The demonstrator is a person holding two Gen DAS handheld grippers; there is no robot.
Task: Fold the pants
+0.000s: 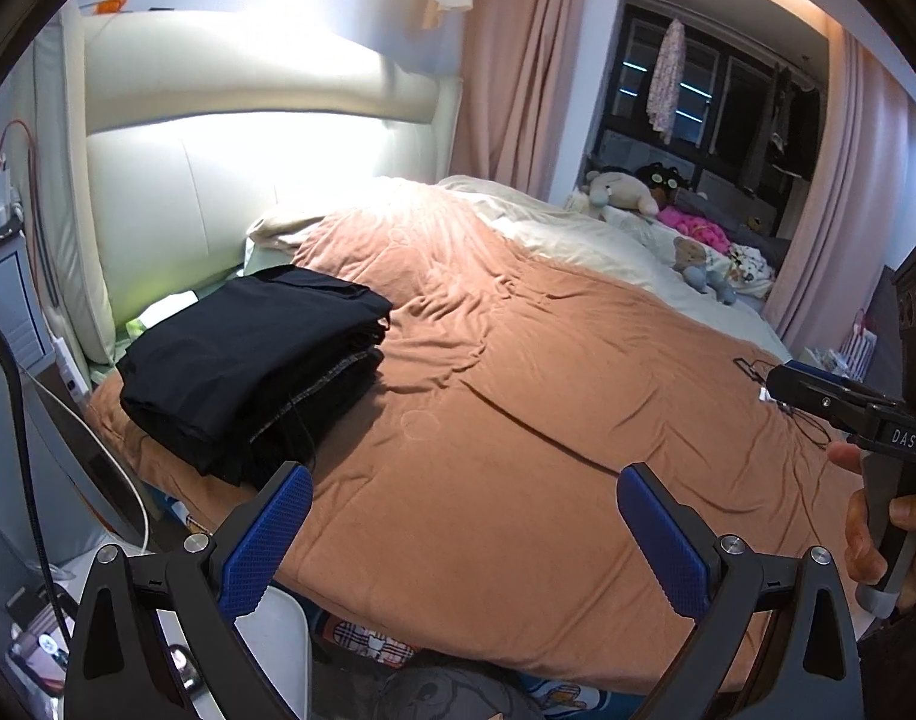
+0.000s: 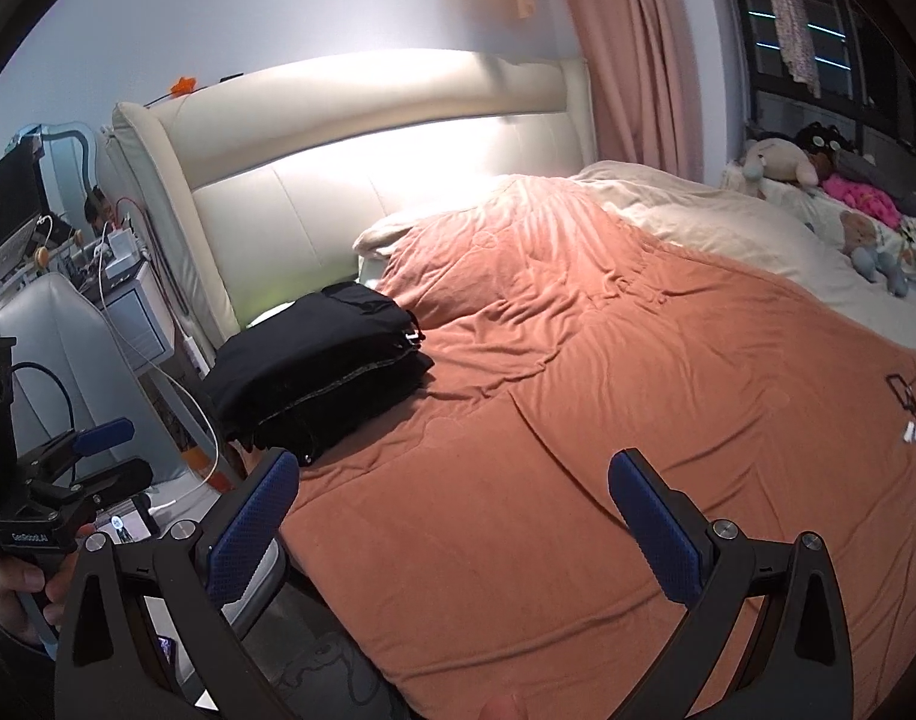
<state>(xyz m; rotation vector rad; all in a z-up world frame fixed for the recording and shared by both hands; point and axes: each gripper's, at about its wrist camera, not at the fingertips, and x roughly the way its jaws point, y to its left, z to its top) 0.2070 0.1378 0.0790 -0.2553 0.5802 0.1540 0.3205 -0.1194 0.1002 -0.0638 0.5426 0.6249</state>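
— What am I looking at from here?

— A bedroom. An orange-brown quilt (image 1: pixel 518 450), soft and creased, covers the bed (image 2: pixel 728 228); a cream padded headboard (image 1: pixel 218 180) glows behind it, pink curtains (image 1: pixel 518 60) hang beyond.

— The pants?

— The pants (image 1: pixel 254 360) sit as a folded black stack at the quilt's corner near the headboard.

— My tongs?

— The left gripper (image 1: pixel 464 534) and right gripper (image 2: pixel 452 522) both gape wide, empty, blue ridged pads (image 1: pixel 266 540) over bare quilt.
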